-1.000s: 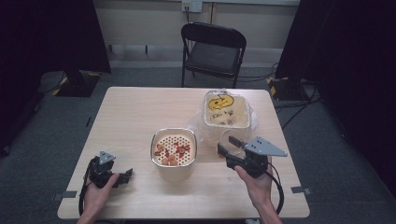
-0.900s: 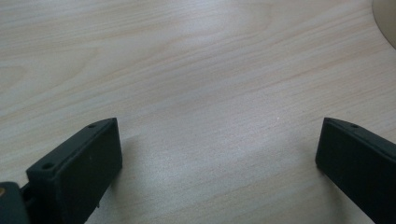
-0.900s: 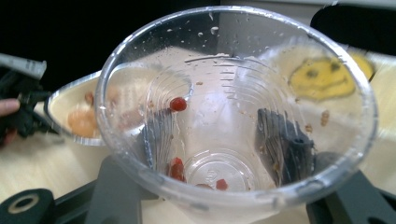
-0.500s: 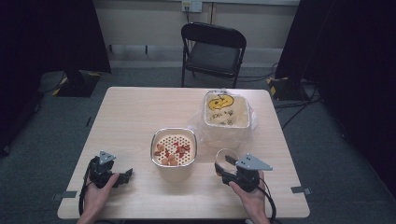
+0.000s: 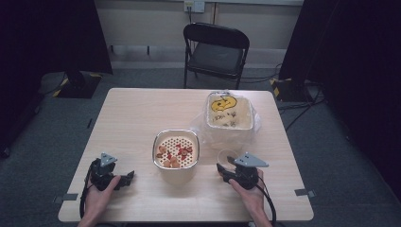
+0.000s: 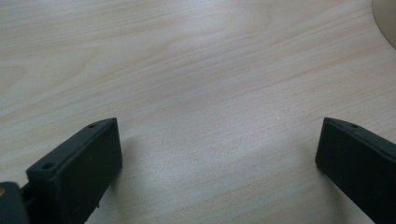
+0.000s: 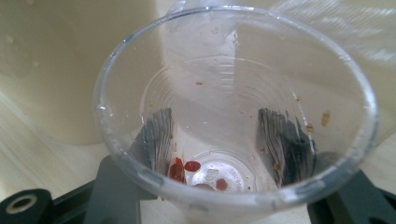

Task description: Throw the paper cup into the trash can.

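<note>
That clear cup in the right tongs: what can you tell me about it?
The cup is thin, clear, ribbed plastic, tapering to a small base. It is nearly empty: a few red bits and crumbs cling inside. The right tongs clamp its sides, black pads showing through the wall. It sits low over the table, beside the bag-lined tub.

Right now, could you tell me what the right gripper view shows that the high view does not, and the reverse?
Only the right gripper view shows a few red bits on the bottom of the clear plastic cup, with both jaws pressed on its sides. Only the high view shows the left gripper resting on the table, the strainer bowl, the lined tub and a chair. Both show the cup in the right gripper.
</note>
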